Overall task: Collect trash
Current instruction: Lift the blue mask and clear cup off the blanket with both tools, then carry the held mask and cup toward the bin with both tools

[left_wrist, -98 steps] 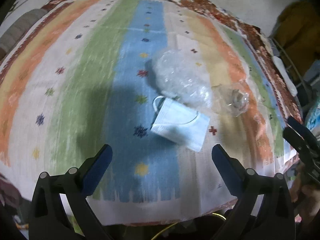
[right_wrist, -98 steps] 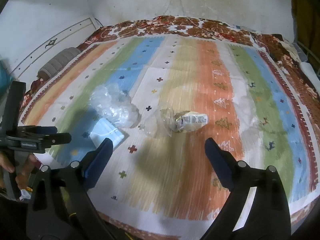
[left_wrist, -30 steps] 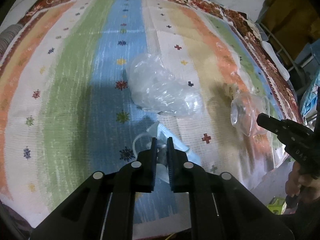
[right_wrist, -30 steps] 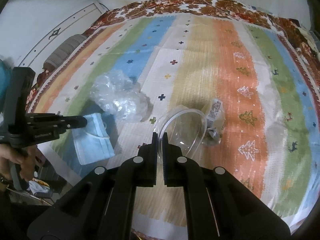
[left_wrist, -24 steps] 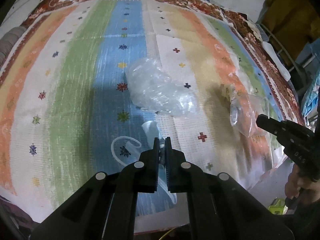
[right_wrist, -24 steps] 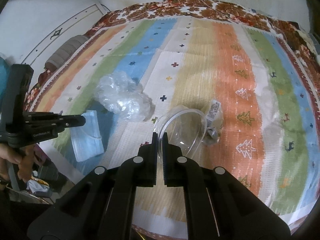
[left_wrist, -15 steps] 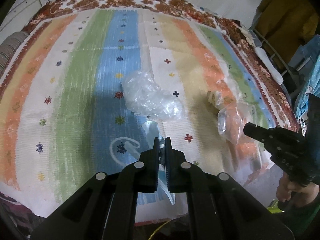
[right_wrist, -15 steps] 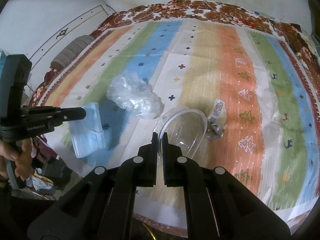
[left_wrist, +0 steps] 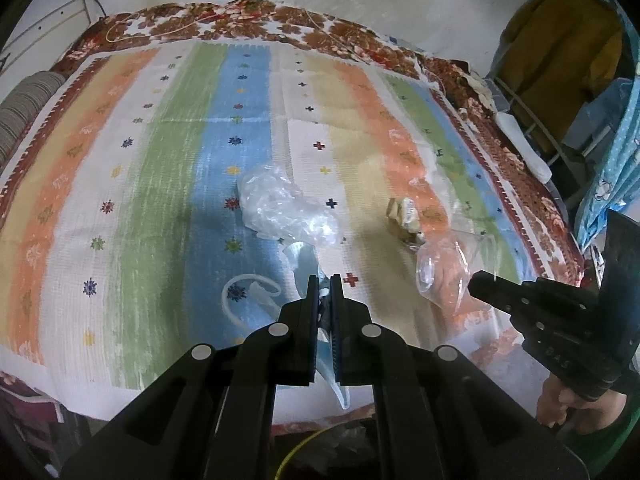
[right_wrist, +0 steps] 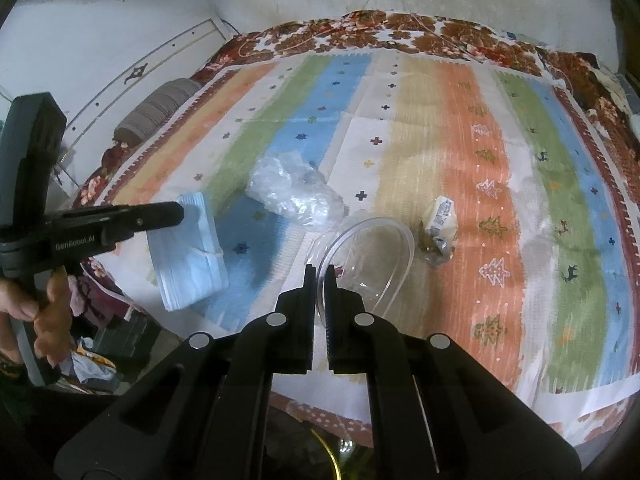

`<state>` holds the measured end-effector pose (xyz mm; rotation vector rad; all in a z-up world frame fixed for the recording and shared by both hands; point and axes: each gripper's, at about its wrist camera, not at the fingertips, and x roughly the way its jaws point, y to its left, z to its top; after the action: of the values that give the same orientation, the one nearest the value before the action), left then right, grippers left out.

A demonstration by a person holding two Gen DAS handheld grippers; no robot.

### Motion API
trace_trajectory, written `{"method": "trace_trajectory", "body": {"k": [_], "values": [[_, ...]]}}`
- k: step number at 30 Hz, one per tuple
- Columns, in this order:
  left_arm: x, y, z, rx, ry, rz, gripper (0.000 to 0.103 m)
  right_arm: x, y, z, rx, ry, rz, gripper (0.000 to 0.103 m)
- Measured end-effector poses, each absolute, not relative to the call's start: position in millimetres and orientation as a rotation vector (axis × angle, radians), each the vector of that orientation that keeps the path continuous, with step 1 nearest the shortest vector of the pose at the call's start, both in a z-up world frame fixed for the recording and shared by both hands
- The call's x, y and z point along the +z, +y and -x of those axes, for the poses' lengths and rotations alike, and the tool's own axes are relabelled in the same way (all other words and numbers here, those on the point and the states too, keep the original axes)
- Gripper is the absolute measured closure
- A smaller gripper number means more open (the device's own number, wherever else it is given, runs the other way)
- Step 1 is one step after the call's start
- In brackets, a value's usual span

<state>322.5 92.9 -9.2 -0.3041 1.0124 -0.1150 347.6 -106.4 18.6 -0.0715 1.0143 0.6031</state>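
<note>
My left gripper [left_wrist: 325, 280] is shut on a pale blue face mask [left_wrist: 303, 256], which hangs in the air over the near edge of the bed; its white ear loop [left_wrist: 248, 286] dangles to the left. In the right wrist view the mask [right_wrist: 188, 256] hangs below the left gripper [right_wrist: 179, 212]. My right gripper [right_wrist: 319, 274] is shut on the rim of a clear plastic container [right_wrist: 372, 264], lifted off the bed; the same container [left_wrist: 440, 276] shows in the left wrist view. A crumpled clear plastic bag [right_wrist: 292, 194] and a small crushed wrapper [right_wrist: 440, 218] lie on the striped bedspread [right_wrist: 480, 160].
A grey rolled cushion [right_wrist: 158, 114] lies at the bed's far left by the wall. Hanging clothes [left_wrist: 560, 52] and a blue dotted cloth [left_wrist: 616, 152] stand to the right of the bed. A hand [right_wrist: 44, 312] holds the left gripper's handle over cluttered floor [right_wrist: 100, 356].
Both grippers have risen and drawn back from the bed. The mask has come off the bedspread and hangs free, and the clear container has lifted away from the wrapper.
</note>
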Motion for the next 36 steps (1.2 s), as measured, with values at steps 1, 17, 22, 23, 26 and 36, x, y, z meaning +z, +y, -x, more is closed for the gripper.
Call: {"method": "trace_trajectory", "body": {"k": [1, 17, 22, 23, 26, 36], "values": [[-7.0, 91.6, -319.8, -0.121, 1.009, 0.306, 0.099, 19.8, -106.5, -346.5, 0.602, 1.012, 0.07, 0.1], [21.6, 73.0, -274.1, -0.19, 0.945, 0.351, 0.099, 54.5, -127.8, -311.4, 0.661, 0.941, 0.025, 0.1], [26.1, 74.2, -263.2, -0.194, 0.929, 0.37, 0.099, 66.8, -129.2, -294.2, 0.689, 0.878, 0.074, 0.1], [27.1, 75.0, -260.4, -0.19, 0.925, 0.372, 0.099, 69.9, -129.1, -290.1, 0.696, 0.869, 0.078, 0.1], [27.9, 77.6, -255.4, -0.189, 0.925, 0.399, 0.099, 75.6, -128.0, -278.8, 0.711, 0.85, 0.097, 0.1], [38.6, 71.9, -232.9, -0.226, 0.887, 0.459, 0.099, 80.9, -124.7, -249.7, 0.744, 0.858, 0.105, 0.1]]}}
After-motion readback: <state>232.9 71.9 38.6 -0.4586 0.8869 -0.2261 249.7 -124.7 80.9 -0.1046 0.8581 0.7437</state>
